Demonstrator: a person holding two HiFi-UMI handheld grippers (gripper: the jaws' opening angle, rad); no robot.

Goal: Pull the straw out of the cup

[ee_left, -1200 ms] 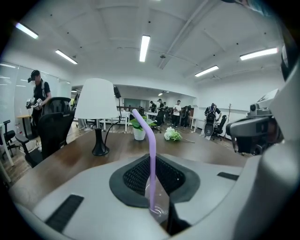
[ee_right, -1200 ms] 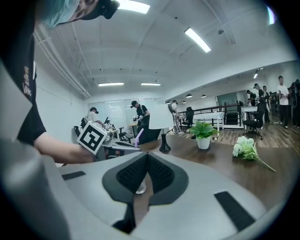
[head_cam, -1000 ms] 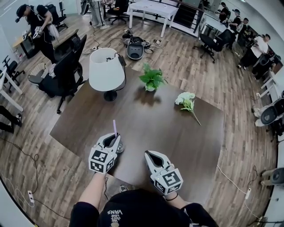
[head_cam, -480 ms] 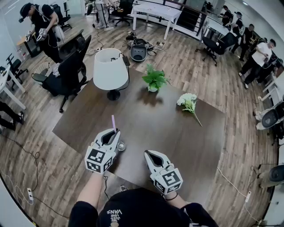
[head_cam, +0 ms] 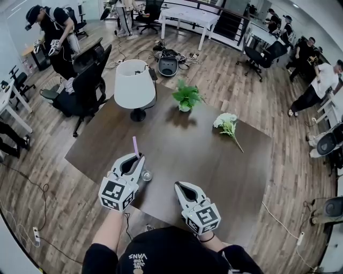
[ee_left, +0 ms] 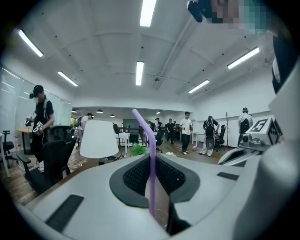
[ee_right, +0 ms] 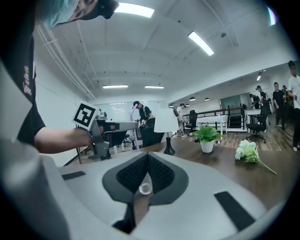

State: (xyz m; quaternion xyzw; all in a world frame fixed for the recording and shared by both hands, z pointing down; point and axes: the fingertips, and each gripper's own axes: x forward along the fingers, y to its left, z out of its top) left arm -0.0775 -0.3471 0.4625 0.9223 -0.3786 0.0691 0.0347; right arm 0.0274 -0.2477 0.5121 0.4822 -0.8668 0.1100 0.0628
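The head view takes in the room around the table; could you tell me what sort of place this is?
Probably an open-plan office or lab: swivel chairs, white desks, and people standing about on wood flooring.

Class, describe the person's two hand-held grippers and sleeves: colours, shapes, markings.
Left hand-held gripper and right hand-held gripper: pale grey rounded shells, black textured pads, each with a cube of black-and-white square markers. Black short sleeves; dark band on right wrist.

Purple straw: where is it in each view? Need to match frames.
Head view: straw lower left of centre, sticking up from the left tongs.
Left gripper view: dead centre, upright between the jaws, bent top leaning left.
Right gripper view: faint, left of centre, at the left tongs' tip.
Shared landmark: white lamp.
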